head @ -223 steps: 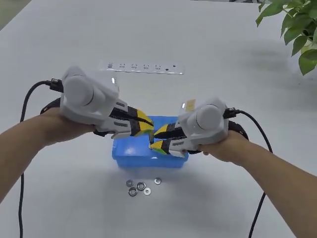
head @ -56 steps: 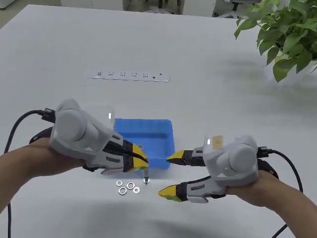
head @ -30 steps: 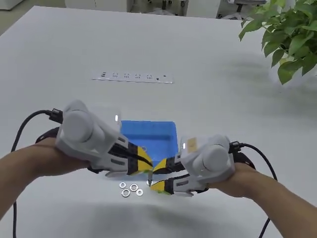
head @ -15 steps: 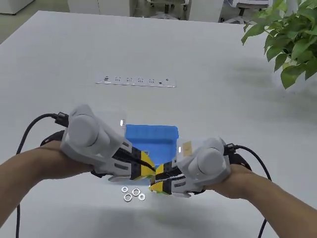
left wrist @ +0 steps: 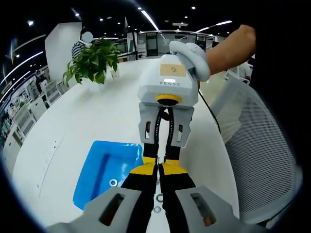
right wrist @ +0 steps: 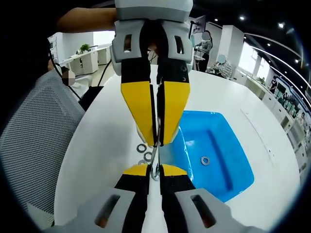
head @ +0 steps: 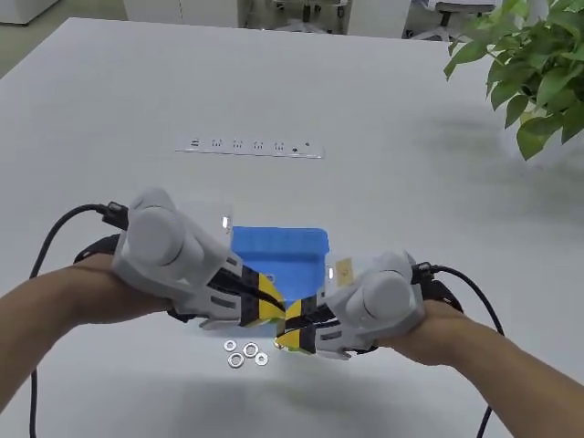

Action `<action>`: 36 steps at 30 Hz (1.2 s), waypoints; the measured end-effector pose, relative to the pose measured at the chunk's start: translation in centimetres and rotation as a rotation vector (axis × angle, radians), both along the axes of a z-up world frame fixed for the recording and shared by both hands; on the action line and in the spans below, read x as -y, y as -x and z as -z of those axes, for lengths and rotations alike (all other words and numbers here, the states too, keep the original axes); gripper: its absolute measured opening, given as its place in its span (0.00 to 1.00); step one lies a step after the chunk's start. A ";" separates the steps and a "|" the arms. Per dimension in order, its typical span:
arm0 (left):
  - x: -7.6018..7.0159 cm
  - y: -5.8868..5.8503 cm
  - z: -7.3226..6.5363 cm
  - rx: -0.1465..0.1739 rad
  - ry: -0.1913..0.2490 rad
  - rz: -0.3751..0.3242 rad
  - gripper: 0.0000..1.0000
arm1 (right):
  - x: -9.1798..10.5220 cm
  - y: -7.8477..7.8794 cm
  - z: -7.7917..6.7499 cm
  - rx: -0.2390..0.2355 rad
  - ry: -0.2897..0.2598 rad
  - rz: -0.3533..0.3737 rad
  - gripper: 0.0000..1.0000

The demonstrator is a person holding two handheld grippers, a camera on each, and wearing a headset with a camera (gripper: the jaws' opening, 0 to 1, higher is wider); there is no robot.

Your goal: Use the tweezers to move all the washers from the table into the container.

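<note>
Four washers [head: 250,349] loose on the white table [head: 411,192], in a tight cluster just beside the near wall of the blue container [head: 292,245], on the person's side. One further washer [right wrist: 205,159] flat on the container floor, apart from the walls. Left gripper [head: 265,306] and right gripper [head: 287,331] tip to tip, low over the table at the container's near edge, just beyond the cluster in the head view. Tweezers [right wrist: 155,162] between the two: a thin metal strip, running in the right gripper view from the left gripper's yellow jaws down to the right gripper's own. Left jaws drawn almost together, with only a narrow slit between them, pinching the tweezers. Right jaws likewise all but closed, with the tweezers' rounded end caught between the tips. Cannot tell whether the tweezers carry a washer, nor which end points toward the table. Loose washers just beside the jaw tips; cannot tell whether any touches them. Note a white power strip [head: 248,146] well beyond the container, and a green plant [head: 534,64] at the far right of the table. Note also a dark cable [head: 55,228] looping from the left gripper back toward the person.
</note>
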State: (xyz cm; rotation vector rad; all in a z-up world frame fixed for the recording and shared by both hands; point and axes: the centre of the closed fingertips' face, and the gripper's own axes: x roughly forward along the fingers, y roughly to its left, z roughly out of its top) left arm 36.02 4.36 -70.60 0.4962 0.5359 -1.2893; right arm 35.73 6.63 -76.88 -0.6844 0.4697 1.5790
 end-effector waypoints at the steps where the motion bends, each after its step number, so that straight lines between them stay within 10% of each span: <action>1: 0.0 0.0 0.0 -0.001 0.000 -0.001 0.06 | 0.0 0.0 0.0 -0.001 0.000 0.000 0.09; 36: -2.5 2.3 -0.8 -0.068 0.117 -0.144 0.53 | 0.2 0.1 -2.0 0.005 -0.024 0.002 0.09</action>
